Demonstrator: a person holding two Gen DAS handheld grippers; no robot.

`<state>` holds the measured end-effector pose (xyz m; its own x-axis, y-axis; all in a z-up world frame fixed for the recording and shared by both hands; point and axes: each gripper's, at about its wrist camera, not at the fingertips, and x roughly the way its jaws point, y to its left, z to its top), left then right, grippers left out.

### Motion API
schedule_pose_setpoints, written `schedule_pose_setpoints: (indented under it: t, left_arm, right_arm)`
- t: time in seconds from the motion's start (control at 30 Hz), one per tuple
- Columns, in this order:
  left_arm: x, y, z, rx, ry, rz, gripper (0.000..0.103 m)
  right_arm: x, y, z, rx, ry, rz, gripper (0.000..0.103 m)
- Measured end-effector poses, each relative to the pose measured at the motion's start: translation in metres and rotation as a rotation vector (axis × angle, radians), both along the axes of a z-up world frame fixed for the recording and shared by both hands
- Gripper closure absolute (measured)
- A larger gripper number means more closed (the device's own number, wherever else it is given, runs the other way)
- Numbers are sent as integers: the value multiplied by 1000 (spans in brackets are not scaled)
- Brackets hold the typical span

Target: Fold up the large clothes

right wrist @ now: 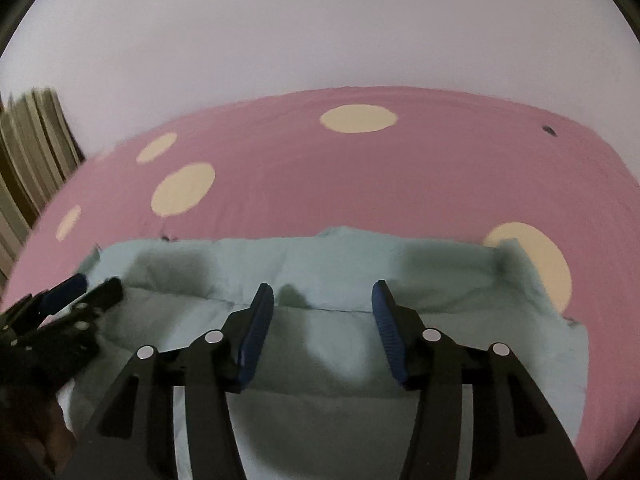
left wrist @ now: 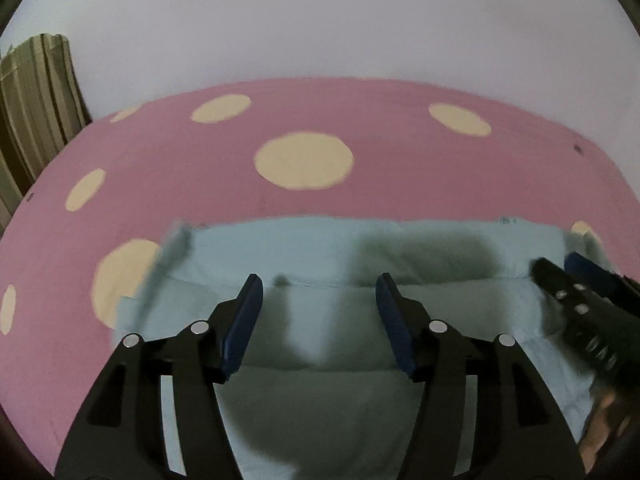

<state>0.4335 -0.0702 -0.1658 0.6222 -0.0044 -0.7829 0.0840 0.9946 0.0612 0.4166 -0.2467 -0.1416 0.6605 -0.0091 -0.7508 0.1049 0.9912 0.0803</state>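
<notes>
Nearest in the left wrist view, the left gripper [left wrist: 320,300] hangs above the garment [left wrist: 320,392] with its blue pads [left wrist: 244,324] standing apart and nothing between them; only its shadow falls on the cloth. In the right wrist view the right gripper [right wrist: 323,308] is the same: pads [right wrist: 386,328] apart, no cloth caught, poised over the fabric.

Each gripper shows at the edge of the other's view, the right one at the right side of the left view and the left one at the left side of the right view, so they sit side by side over the garment. Part of a hand [left wrist: 604,424] shows behind the right gripper.

The garment is pale blue and lies folded in flat layers on the sheet [left wrist: 160,160], with horizontal fold edges running across just beyond the fingertips. Its far edge is fairly straight; a corner sticks up at the right.

The sheet is pink with large cream dots [left wrist: 304,160] and stretches beyond the garment to a plain white wall [left wrist: 320,20]. A striped curtain [left wrist: 36,96] hangs at the far left.
</notes>
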Motion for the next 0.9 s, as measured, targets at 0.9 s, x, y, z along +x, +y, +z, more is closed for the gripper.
schedule_pose_setpoints:
  t: [0.9]
  left_arm:
    - [-36,-14,-35,72,-40,-27,40]
  right_arm:
    - [-31,31,-27,-136,-20,-1,40]
